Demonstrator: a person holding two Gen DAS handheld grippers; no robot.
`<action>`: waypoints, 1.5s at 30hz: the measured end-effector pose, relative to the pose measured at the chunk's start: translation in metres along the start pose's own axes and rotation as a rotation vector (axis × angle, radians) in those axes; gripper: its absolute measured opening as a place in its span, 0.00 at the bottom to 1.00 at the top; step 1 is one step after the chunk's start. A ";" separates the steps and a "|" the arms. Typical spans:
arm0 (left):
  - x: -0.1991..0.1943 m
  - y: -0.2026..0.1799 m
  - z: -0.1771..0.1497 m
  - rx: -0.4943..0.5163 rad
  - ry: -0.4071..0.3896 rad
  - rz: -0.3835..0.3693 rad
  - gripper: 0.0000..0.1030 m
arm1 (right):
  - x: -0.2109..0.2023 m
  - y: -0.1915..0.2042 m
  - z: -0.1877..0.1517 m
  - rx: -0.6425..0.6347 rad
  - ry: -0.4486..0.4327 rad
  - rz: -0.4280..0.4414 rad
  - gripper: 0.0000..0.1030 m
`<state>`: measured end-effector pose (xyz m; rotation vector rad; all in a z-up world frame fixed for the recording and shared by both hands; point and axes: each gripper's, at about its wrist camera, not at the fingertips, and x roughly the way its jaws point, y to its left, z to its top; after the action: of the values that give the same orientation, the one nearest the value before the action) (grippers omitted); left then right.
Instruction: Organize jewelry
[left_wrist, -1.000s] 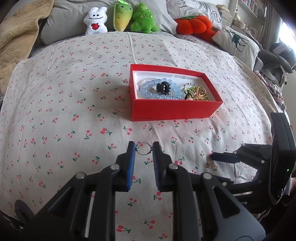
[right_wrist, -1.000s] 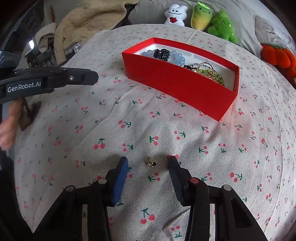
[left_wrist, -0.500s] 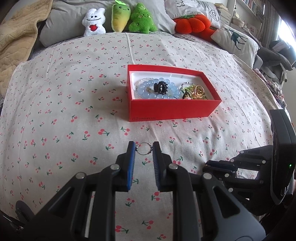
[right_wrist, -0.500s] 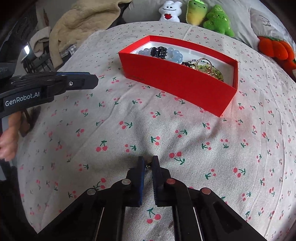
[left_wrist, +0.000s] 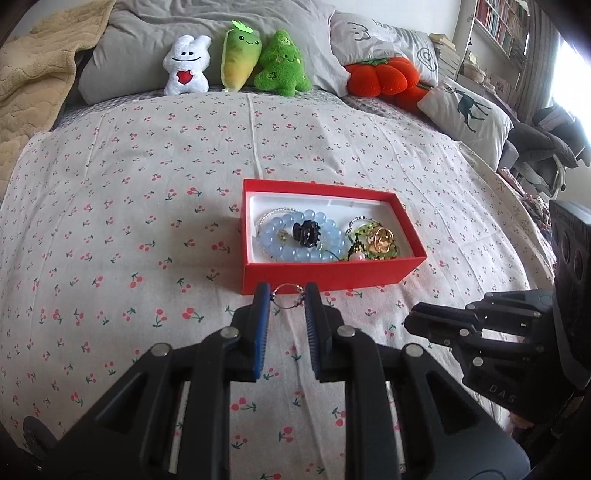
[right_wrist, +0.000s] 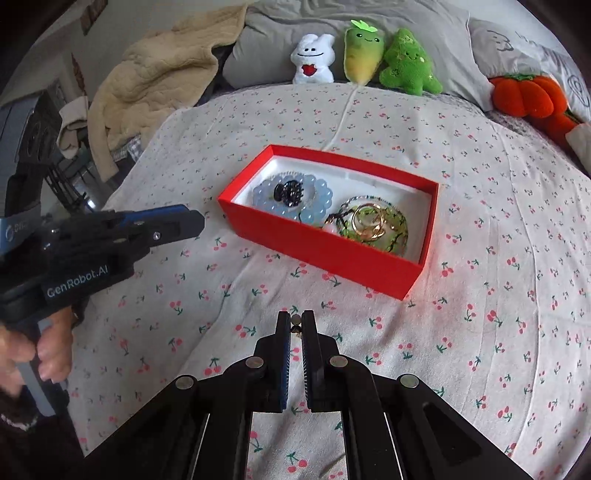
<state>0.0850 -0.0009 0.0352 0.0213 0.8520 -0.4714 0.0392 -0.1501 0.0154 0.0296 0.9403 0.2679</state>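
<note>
A bed (left_wrist: 110, 206) under a cherry-print sheet fills both views, with grey pillows (left_wrist: 147, 48) at its head, a tan blanket (left_wrist: 33, 85) on one side, and a row of plush toys (left_wrist: 236, 61) beside an orange pumpkin cushion (left_wrist: 382, 77). Near the middle of the sheet lies an open red box (left_wrist: 325, 273) with a white lining. It holds a blue bead bracelet (left_wrist: 295, 253) with a black hair claw (left_wrist: 306, 233) resting on it, and at the other end a tangle of green and gold pieces (left_wrist: 373, 242). The left gripper (left_wrist: 286, 299) hovers just in front of the box's near wall, its pads clamped on a thin wire ring (left_wrist: 289, 295). The right gripper (right_wrist: 295, 325) is off the sheet on the near side of the box, its jaws closed on a small gold stud (right_wrist: 295, 320). A hand (right_wrist: 44, 350) grasps the left gripper's handle.
</note>
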 end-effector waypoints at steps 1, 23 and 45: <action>0.003 0.000 0.003 -0.006 -0.005 -0.003 0.20 | -0.002 -0.004 0.006 0.015 -0.015 -0.002 0.06; 0.030 -0.003 0.027 -0.018 -0.052 0.056 0.44 | 0.012 -0.068 0.049 0.198 -0.105 -0.010 0.06; -0.005 0.019 -0.031 -0.117 0.157 0.249 0.99 | 0.003 -0.054 0.053 0.200 -0.144 -0.068 0.76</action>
<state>0.0672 0.0243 0.0149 0.0562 1.0157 -0.1872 0.0952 -0.1962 0.0368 0.1982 0.8206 0.1061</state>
